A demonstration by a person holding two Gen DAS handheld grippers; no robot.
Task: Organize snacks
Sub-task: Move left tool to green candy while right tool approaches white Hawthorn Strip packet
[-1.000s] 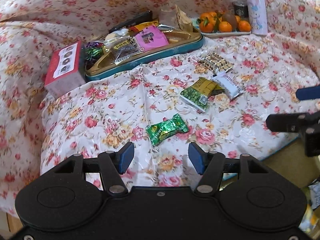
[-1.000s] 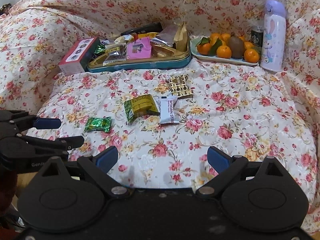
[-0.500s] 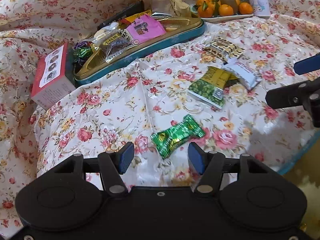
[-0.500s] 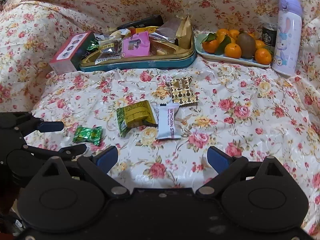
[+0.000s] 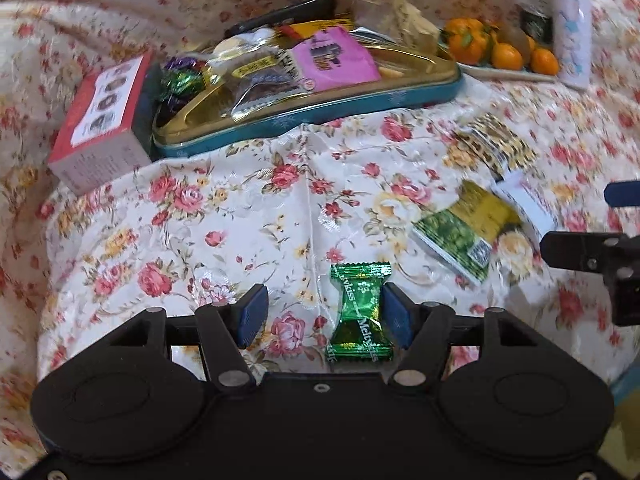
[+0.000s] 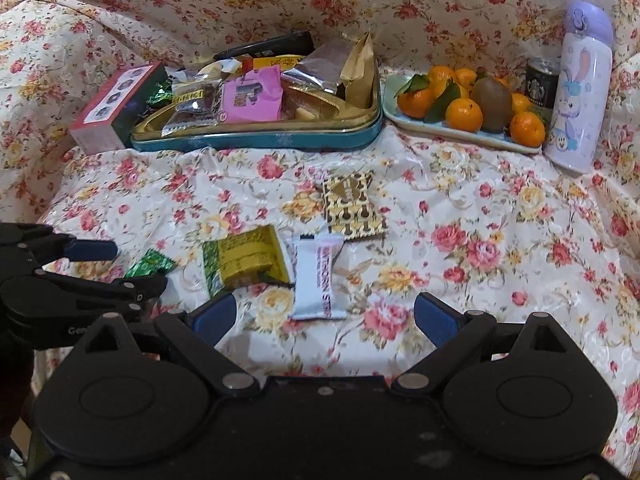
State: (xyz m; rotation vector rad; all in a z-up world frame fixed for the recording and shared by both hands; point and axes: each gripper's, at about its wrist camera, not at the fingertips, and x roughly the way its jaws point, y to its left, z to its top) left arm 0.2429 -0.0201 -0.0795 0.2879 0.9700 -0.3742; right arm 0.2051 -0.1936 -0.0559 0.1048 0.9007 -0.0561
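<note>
A green candy (image 5: 360, 312) lies on the floral cloth between the open fingers of my left gripper (image 5: 324, 316), close to the right finger (image 5: 396, 316). It also shows in the right wrist view (image 6: 154, 262) between the left gripper's fingers (image 6: 92, 250). My right gripper (image 6: 326, 316) is open and empty, just short of a white snack bar (image 6: 320, 280). Beside the bar lie a yellow-green packet (image 6: 244, 260) and a gold patterned packet (image 6: 352, 206). A teal and gold tin tray (image 6: 260, 140) at the back holds several snacks.
A red and white box (image 6: 112, 108) stands left of the tray. A plate of tangerines and a kiwi (image 6: 468, 108), a dark can (image 6: 540, 84) and a lilac bottle (image 6: 580, 92) stand at the back right. The table edge runs close below both grippers.
My left gripper has moved forward, so the green candy now lies between its fingers. My right gripper has moved closer to the white bar. Both stay open.
</note>
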